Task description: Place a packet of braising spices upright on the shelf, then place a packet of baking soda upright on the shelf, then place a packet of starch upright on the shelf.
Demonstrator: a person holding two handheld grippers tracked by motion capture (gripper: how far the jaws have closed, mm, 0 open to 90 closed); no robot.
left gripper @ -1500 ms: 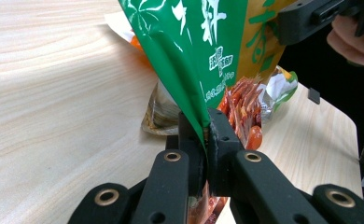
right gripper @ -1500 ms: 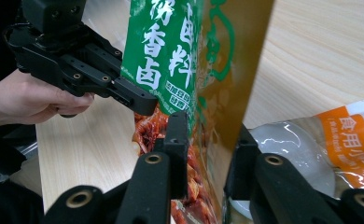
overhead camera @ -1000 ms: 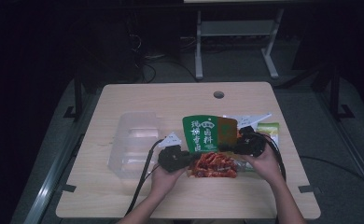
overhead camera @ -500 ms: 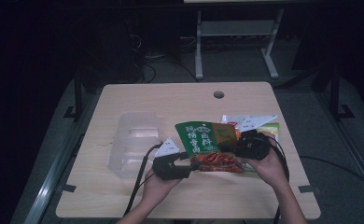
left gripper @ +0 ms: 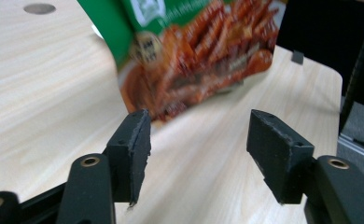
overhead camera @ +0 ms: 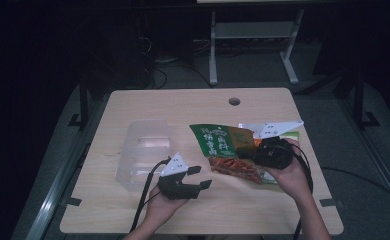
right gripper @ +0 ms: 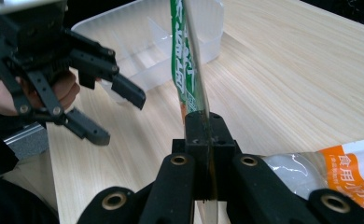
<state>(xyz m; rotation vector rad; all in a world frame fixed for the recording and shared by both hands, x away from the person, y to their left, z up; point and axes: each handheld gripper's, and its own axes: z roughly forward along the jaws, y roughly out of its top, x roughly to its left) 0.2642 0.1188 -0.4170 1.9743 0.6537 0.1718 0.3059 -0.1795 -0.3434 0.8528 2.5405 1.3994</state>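
R gripper (overhead camera: 263,152) has its jaws pinched on the edge of the green snack bag (overhead camera: 228,150), holding it lifted just above the table (overhead camera: 148,107) at centre-right. L gripper (overhead camera: 203,177) w/ jaws spread wide, holding nothing, just left of the bag, near the clear plastic container (overhead camera: 143,152).

A pale wooden surface (overhead camera: 153,107) stands on dim grey floor (overhead camera: 353,125); a white metal frame (overhead camera: 253,37) looms behind.
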